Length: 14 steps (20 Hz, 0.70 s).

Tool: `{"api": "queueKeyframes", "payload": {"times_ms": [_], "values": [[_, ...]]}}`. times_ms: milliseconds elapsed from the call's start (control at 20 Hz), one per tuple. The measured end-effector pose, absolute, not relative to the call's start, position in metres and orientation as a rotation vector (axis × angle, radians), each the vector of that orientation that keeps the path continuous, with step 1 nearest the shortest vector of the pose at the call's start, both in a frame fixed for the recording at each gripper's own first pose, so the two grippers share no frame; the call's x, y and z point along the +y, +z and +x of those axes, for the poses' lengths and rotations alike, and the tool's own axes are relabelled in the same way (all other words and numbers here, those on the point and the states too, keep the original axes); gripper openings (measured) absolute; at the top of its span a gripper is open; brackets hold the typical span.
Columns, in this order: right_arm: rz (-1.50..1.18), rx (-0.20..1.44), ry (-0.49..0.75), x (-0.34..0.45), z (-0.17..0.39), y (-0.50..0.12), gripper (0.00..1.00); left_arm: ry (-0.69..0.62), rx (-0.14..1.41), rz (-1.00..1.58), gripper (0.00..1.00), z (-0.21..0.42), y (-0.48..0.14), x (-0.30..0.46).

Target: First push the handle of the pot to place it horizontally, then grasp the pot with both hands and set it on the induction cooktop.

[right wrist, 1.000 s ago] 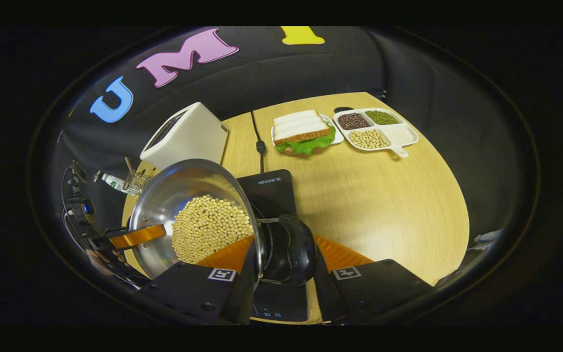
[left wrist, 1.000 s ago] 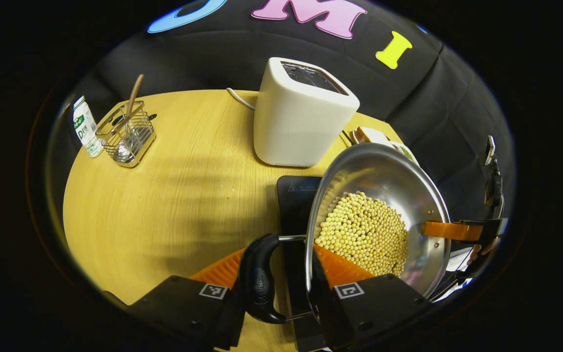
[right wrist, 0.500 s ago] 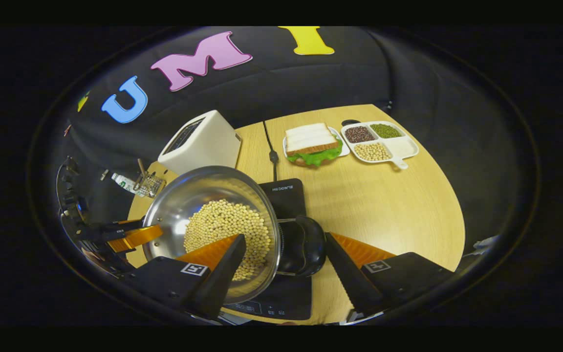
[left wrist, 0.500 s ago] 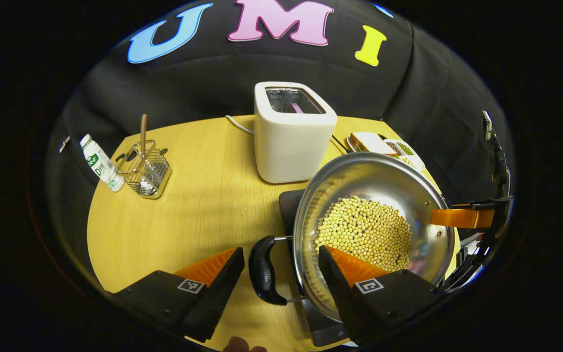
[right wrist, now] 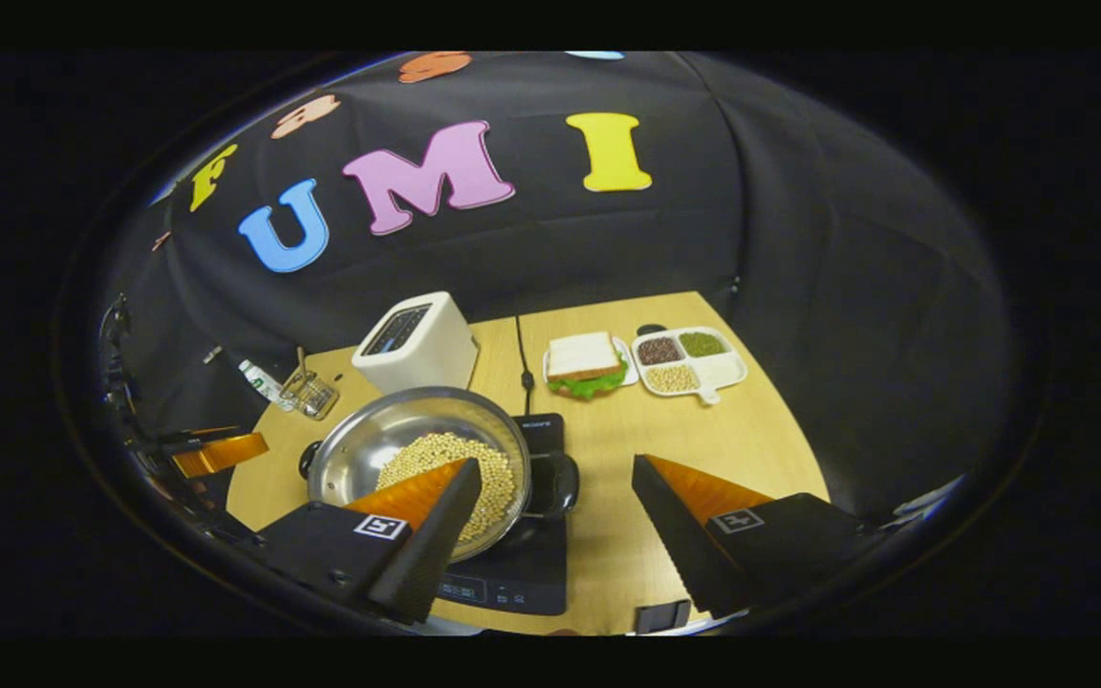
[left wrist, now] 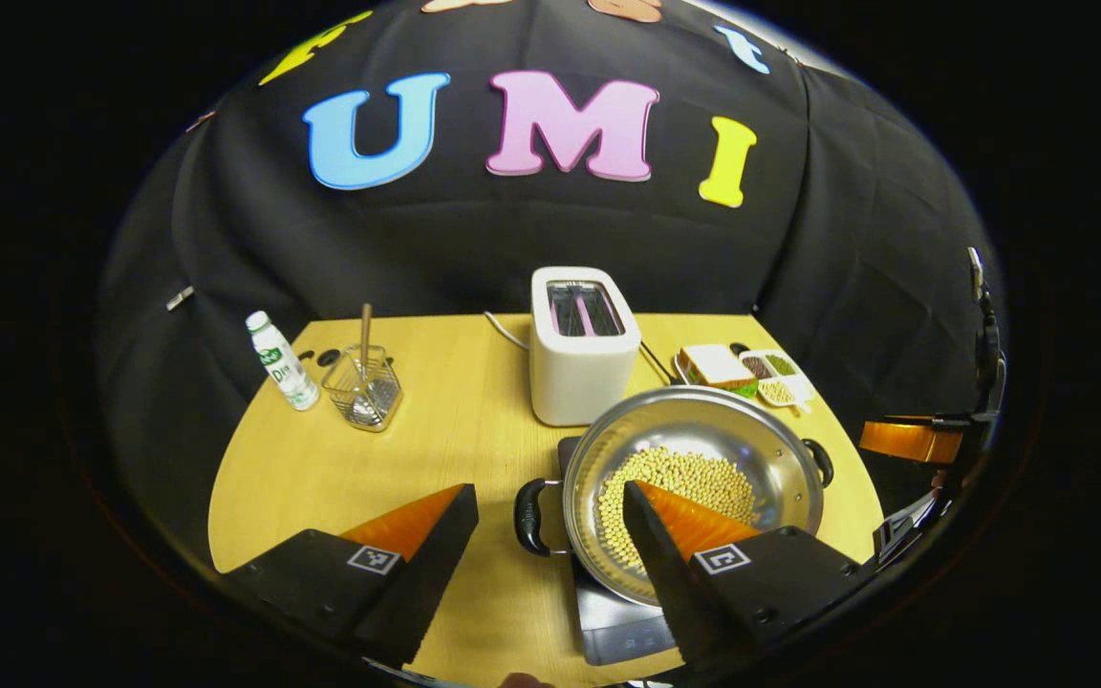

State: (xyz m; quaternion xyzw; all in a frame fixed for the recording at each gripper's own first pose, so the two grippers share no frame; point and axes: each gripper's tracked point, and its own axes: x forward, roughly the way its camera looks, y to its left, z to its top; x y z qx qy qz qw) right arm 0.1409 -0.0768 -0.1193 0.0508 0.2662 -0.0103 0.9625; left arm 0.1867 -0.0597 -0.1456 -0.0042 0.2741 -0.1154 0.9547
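Observation:
A steel pot [left wrist: 703, 430] holding yellow beans rests level on the black induction cooktop [left wrist: 619, 626], its two black side handles [left wrist: 529, 516] pointing left and right. My left gripper [left wrist: 549, 489] hovers open, drawn back above the pot's left handle and touching nothing. In the right gripper view the pot [right wrist: 388, 430] sits on the cooktop [right wrist: 524, 573], and my right gripper [right wrist: 558, 462] stands open above and behind the near handle [right wrist: 555, 483]. Each view also catches the other gripper at its edge: the right gripper [left wrist: 914, 440] and the left gripper [right wrist: 216, 451].
A white toaster [left wrist: 581, 349] stands just behind the pot, its cable trailing back. A bottle [left wrist: 281, 361] and a wire basket [left wrist: 364, 392] sit at the far left of the wooden table [left wrist: 321, 478]. A sandwich [right wrist: 587, 361] and a divided tray [right wrist: 689, 358] lie at the back right.
Both grippers opened and let go of the pot's handles, then drew back and up. The pot went from tilted in the air to sitting level on the cooktop.

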Motion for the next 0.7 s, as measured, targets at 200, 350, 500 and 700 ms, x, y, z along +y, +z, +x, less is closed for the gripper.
{"api": "queueKeyframes", "payload": {"times_ms": [200, 350, 500, 700], "values": [[0.067, 0.375, -0.029, -0.084, 0.127, -0.061, 0.99, -0.174, 0.398, -0.039, 0.96, 0.161, -0.082, -0.046], [0.1, 0.269, -0.032, -0.082, 0.109, -0.019, 0.99, -0.131, 0.287, -0.026, 0.95, 0.137, -0.038, -0.033], [0.105, 0.17, -0.041, -0.078, 0.09, 0.006, 0.99, -0.095, 0.163, 0.024, 0.95, 0.111, -0.001, -0.014], [0.068, 0.054, -0.048, -0.059, 0.053, 0.041, 0.98, -0.075, 0.086, 0.015, 0.95, 0.066, 0.028, 0.011]]}}
